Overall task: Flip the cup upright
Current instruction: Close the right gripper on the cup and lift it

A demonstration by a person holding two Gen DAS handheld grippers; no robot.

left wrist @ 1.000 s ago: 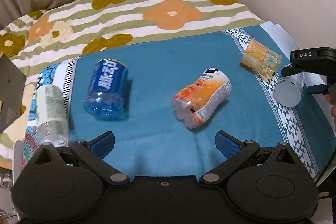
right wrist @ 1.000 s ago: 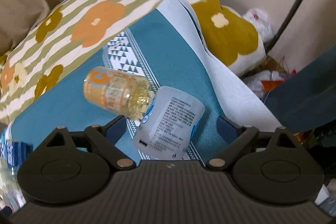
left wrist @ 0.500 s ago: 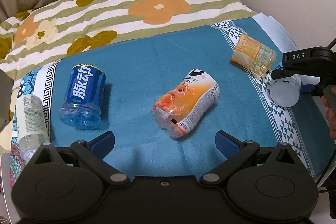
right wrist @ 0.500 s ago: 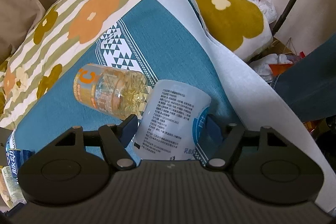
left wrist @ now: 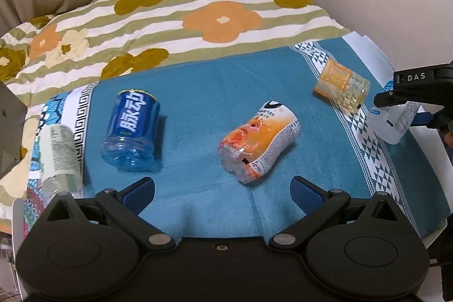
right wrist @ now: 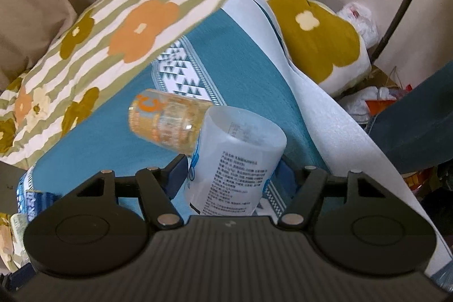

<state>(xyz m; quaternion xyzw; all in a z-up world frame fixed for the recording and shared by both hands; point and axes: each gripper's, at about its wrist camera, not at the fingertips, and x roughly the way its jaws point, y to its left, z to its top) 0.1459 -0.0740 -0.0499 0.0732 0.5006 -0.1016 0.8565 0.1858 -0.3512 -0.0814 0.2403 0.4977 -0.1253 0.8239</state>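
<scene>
Right gripper [right wrist: 235,174] has closed its two fingers on the white cup [right wrist: 232,166] and now has it off the blue cloth [right wrist: 249,75], tipped so its open mouth points up and away. A second ago the cup lay on its side between spread fingers; half a second ago they had come in against its walls. So the grasp is made and the turn has begun, though the cup is not yet vertical and not yet set down. From the left wrist view the white cup [left wrist: 396,120] hangs in the right gripper [left wrist: 402,109] near the right edge of the bed, tilted, with its lower end close to the cloth.

Just beside it lies the orange-labelled clear cup [right wrist: 167,120] on its side, close enough that lowering the white one calls for care. Further toward the middle lie the orange-and-white cup [left wrist: 257,143] and the blue cup [left wrist: 131,129], and at the left edge a pale green cup [left wrist: 59,157], all on their sides.

Left gripper [left wrist: 222,188] hovers wide open and empty over the near edge.
</scene>
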